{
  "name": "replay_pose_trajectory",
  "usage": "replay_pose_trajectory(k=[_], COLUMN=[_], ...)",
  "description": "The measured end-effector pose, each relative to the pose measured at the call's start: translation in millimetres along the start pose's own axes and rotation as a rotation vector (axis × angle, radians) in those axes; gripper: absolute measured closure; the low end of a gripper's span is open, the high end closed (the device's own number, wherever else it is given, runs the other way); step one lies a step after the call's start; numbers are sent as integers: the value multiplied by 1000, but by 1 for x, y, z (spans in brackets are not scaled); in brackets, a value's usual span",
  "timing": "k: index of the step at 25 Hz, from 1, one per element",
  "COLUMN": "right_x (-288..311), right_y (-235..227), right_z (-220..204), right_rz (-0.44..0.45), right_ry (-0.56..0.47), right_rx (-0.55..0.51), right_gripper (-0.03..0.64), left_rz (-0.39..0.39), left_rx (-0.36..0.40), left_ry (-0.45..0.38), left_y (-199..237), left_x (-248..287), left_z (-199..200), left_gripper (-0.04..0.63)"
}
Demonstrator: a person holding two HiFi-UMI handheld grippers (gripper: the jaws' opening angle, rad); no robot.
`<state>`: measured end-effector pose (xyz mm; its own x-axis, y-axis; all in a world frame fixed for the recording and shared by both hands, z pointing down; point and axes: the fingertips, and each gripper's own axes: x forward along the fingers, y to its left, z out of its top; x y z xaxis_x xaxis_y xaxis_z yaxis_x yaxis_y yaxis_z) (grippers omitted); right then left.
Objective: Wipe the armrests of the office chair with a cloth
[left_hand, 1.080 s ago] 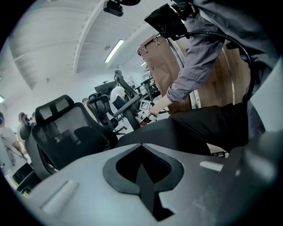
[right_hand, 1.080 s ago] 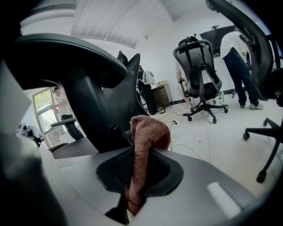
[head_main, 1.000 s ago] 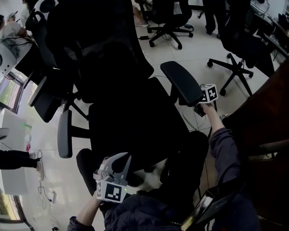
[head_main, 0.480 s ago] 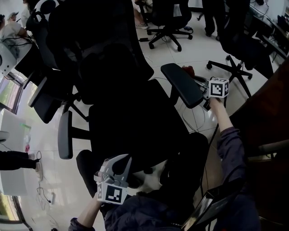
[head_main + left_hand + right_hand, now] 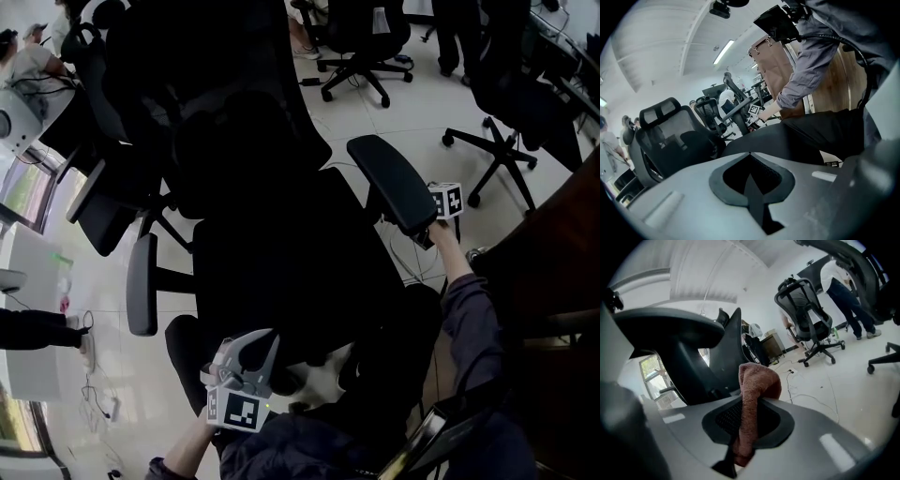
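Black chair (image 5: 281, 272), two armrests (image 5: 394, 183) (image 5: 142, 281), one cloth (image 5: 757, 380)

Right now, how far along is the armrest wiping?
Done: nothing visibly finished, since the pictures can't show which surfaces have been wiped. In hand: the right gripper has its jaws shut on the reddish cloth, beside the right armrest's near end. Remaining: the left armrest, with nothing near it. The left gripper is shut and empty, by the seat front.
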<state>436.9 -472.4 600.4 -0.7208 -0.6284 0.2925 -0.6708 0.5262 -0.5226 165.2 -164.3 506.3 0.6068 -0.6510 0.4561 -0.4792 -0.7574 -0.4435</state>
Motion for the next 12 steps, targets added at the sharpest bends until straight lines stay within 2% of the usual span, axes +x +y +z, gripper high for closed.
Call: replay_pose_trajectory(k=[7, 9, 12], right_x=[13, 9, -5], right_y=[-29, -25, -9], right_z=[-43, -39, -7], right_rz=[-92, -79, -25], right_ry=[88, 78, 6], right_rx=[52, 49, 38], right_gripper=[568, 568, 568], left_rz=[-4, -3, 1], left_rx=[6, 5, 5], left_ry=[5, 3, -11], left_y=[-2, -1, -1], left_x=[3, 3, 4], left_z=[-3, -4, -3], left_gripper=[578, 578, 578])
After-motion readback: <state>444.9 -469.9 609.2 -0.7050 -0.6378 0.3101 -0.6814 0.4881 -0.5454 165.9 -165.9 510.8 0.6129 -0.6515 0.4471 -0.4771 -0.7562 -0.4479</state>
